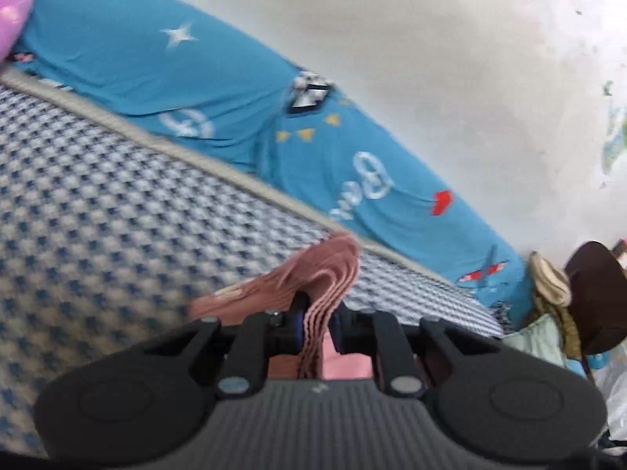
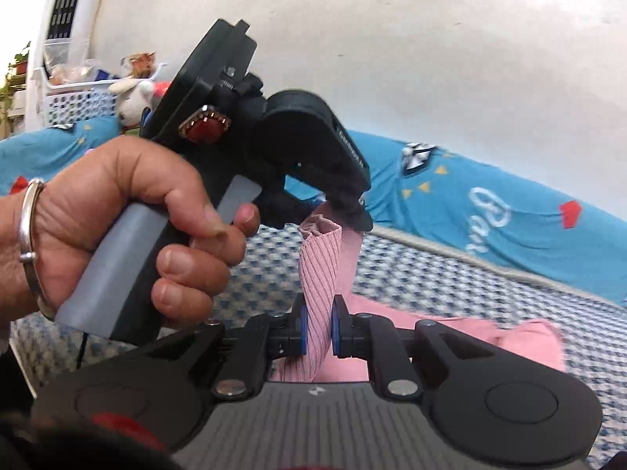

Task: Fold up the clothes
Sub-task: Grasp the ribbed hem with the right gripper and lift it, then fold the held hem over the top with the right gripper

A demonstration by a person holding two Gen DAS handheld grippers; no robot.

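A pink ribbed garment (image 2: 319, 270) is held up over the blue-and-white checked mattress (image 2: 450, 282). My right gripper (image 2: 318, 329) is shut on a twisted strip of it, and the rest lies pink and flat on the mattress (image 2: 521, 340). In the right wrist view my left gripper (image 2: 345, 211), held in a hand (image 2: 129, 211), pinches the strip's upper end. The left wrist view shows my left gripper (image 1: 316, 319) shut on bunched folds of the pink garment (image 1: 329, 270).
A blue printed sheet (image 1: 164, 66) runs along the white wall (image 1: 431, 58) behind the mattress. A white basket (image 2: 74, 102) and a plush toy (image 2: 129, 98) sit at far left. A brown object (image 1: 595, 297) and a bag stand at right.
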